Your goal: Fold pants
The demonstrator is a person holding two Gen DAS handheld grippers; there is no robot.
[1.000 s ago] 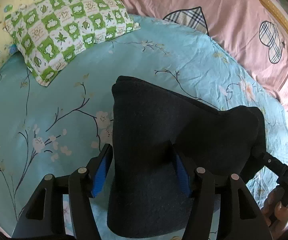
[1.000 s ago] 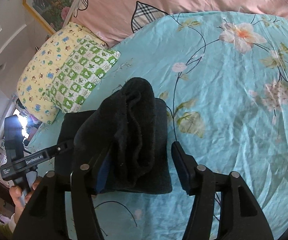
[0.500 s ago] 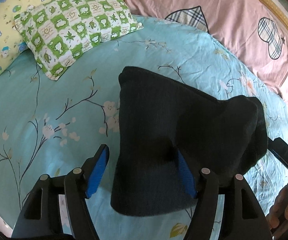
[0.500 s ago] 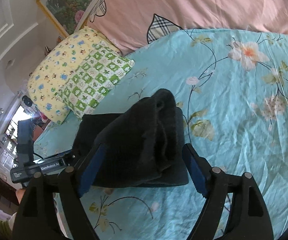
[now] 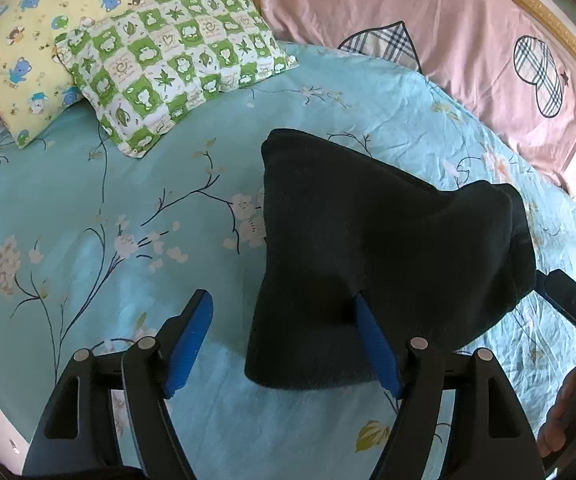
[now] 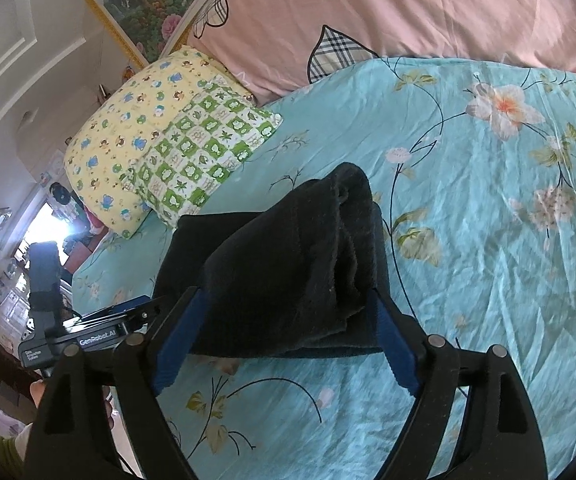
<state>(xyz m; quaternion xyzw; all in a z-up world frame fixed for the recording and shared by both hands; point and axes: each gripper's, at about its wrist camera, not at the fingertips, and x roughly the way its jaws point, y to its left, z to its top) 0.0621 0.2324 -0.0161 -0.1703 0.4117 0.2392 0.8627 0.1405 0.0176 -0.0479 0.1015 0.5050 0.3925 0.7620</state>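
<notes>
The dark navy pants [image 5: 368, 248] lie folded into a thick bundle on the turquoise floral bedsheet [image 5: 107, 208]. My left gripper [image 5: 283, 340] is open; its right pad touches the bundle's near edge and its left pad stands over bare sheet. In the right wrist view the pants [image 6: 288, 264] show a raised, rolled fold at the far end. My right gripper [image 6: 283, 344] is open, its pads on either side of the bundle's near end.
A green checked pillow [image 5: 175, 76] and a yellow cartoon pillow [image 5: 31, 40] lie at the far left. A pink quilt [image 5: 448, 32] runs along the far side. The bed's edge and the room [image 6: 27, 240] lie to the left.
Both grippers have opened wider and drawn back from the pants. The bundle has settled lower onto the sheet.
</notes>
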